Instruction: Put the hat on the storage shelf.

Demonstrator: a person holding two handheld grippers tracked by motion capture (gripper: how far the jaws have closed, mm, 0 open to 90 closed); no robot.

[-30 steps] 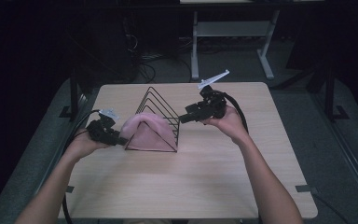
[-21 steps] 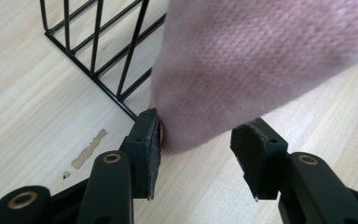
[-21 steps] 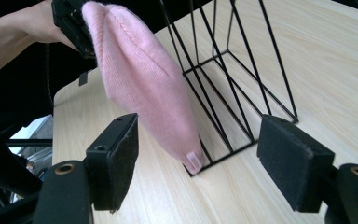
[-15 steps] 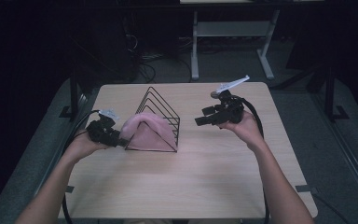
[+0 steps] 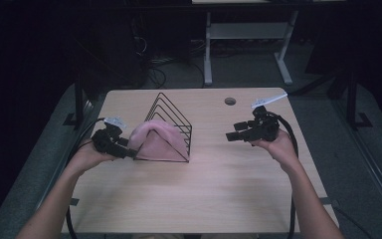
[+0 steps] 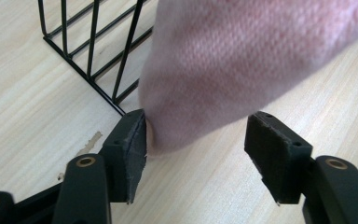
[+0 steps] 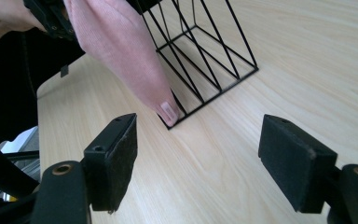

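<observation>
Tabletop close-up: left gripper [image 6: 196,140] jaws just opening, cloth [image 6: 242,60] between; right gripper [image 7: 200,158] wide, empty.

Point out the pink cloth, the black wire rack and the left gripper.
pink cloth [image 5: 155,139], high view, on its draped front face.
black wire rack [image 5: 171,107], high view, on its upper sloping wires.
left gripper [image 6: 193,140], left gripper view, midway between its open fingertips.
</observation>
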